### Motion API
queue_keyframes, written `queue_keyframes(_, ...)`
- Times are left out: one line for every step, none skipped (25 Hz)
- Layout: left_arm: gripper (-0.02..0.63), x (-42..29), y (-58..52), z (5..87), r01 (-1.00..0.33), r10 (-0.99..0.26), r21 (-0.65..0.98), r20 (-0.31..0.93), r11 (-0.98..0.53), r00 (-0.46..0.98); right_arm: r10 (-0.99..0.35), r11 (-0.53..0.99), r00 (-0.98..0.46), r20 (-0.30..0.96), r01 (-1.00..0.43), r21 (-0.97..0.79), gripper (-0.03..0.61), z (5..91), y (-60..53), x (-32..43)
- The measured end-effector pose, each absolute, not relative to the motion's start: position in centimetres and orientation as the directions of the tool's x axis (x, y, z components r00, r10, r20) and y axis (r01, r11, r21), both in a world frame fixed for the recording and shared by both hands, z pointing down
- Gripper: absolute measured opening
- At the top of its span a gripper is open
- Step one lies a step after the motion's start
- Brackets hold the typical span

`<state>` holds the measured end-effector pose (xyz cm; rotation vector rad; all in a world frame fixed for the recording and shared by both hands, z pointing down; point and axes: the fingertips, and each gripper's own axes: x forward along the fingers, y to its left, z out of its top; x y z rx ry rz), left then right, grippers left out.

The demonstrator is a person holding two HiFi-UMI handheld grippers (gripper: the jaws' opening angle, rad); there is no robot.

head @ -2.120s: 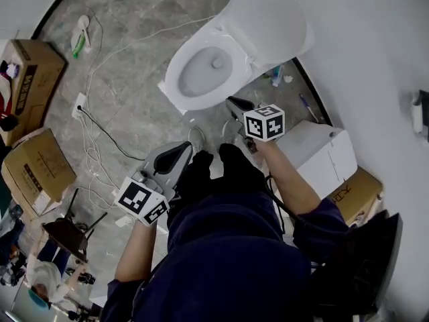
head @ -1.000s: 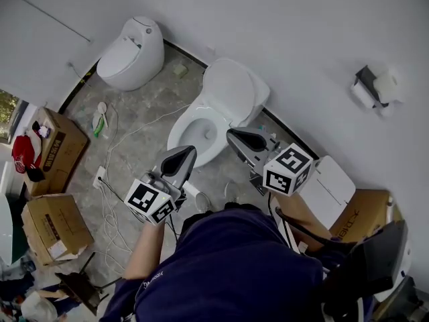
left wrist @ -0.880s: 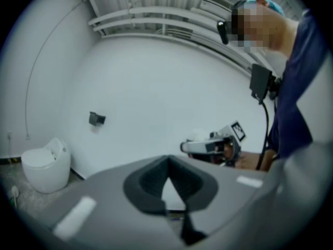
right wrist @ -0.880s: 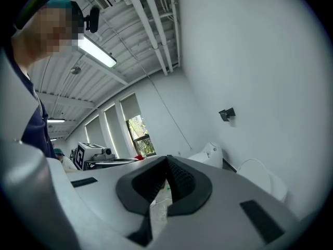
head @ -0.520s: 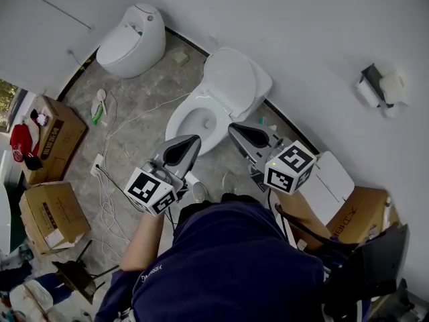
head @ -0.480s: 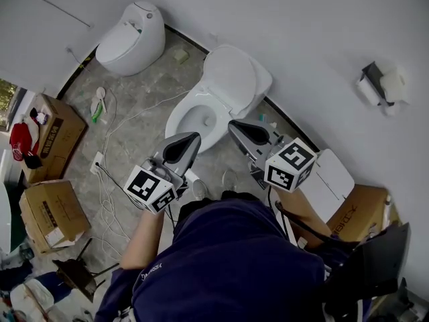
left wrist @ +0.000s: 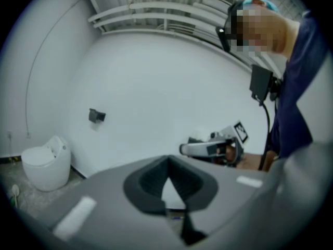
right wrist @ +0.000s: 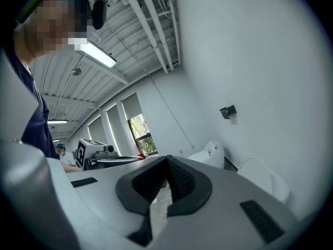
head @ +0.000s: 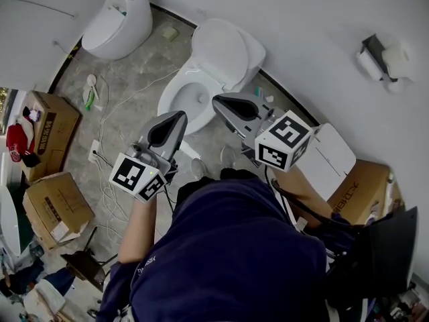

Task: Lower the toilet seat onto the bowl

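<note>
Seat: raised white plastic toilet seat (head: 224,49), 12 o'clock from right claw (head: 218,102), the nearer one.
Claws: left claw (head: 179,118) and right both pressed together, empty.

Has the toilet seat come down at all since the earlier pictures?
No. The toilet seat still stands raised behind the open bowl, leaning back toward the wall, just as it did in the earlier head views.

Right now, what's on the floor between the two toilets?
In the head view: a small pale pad and a white cable on the grey floor between the egg-shaped toilet and the open toilet.
</note>
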<state>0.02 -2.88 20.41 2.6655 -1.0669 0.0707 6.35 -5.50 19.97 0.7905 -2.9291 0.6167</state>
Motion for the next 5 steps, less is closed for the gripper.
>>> queue_keyframes(0.002, 0.14, -3.02, 20.39, -0.685, -0.671, 0.228, 0.145, -0.692, 0.727, -0.472, 0.791, -0.87, 0.143, -0.49, -0.366, 0.008, 19.99, -5.65, 6.41)
queue_keyframes(0.002, 0.29, -3.16, 20.39, -0.685, -0.671, 0.226, 0.147, -0.692, 0.726, -0.471, 0.793, -0.871, 0.141, -0.487, -0.366, 0.008, 20.04, -5.81, 6.49)
queue_keyframes(0.002, 0.46, -3.31, 20.41, -0.686, -0.672, 0.224, 0.148, -0.692, 0.726, -0.469, 0.794, -0.872, 0.139, -0.485, -0.367, 0.008, 20.11, -5.97, 6.6)
queue_keyframes(0.002, 0.64, -3.46, 20.44, -0.687, -0.672, 0.223, 0.149, -0.692, 0.725, -0.467, 0.795, -0.873, 0.138, -0.483, -0.367, 0.008, 20.19, -6.14, 6.71)
queue_keyframes(0.002, 0.83, -3.61, 20.47, -0.688, -0.672, 0.221, 0.15, -0.692, 0.725, -0.466, 0.796, -0.874, 0.137, -0.481, -0.368, 0.008, 20.29, -6.32, 6.84)
